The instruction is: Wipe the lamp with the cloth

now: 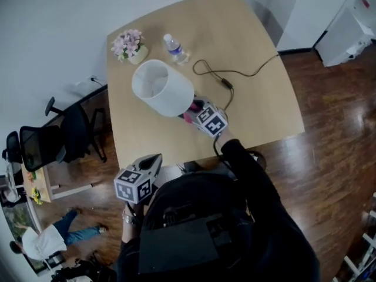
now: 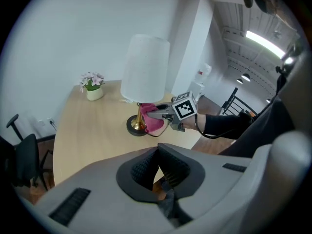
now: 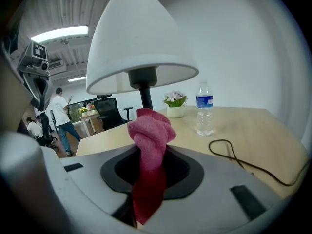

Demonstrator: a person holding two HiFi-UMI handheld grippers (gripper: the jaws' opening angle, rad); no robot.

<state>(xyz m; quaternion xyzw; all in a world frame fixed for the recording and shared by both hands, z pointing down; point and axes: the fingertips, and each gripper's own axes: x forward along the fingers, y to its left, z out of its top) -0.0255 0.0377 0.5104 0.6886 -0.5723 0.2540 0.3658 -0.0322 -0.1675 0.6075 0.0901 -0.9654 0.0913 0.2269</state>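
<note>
Nearest the camera, the left gripper (image 2: 158, 168) hangs clenched and empty off the near edge of the table (image 1: 258, 57), well apart from the work. Beyond it the right gripper (image 2: 147, 115) reaches under the shade of the lamp (image 2: 145, 67), its jaws pinching a pink cloth (image 3: 151, 135) whose bunched end stands up from them. The left gripper view shows the cloth right by the brass stem, just above the round base (image 2: 136, 126); whether it touches the metal cannot be told. The lamp stands upright near the middle of the table. The step in hand appears to be wiping the stem and base. Done well, it likely calls for a firm pinch on the cloth and light strokes, so that the top-heavy lamp neither tips nor slides; the free gripper could steady the base. Farther back lie a black cord (image 1: 235, 72), a water bottle (image 1: 174, 47) and a pot of flowers (image 1: 130, 44). The count: two grippers, one lamp, one cloth, one cord, one bottle, one pot.
</note>
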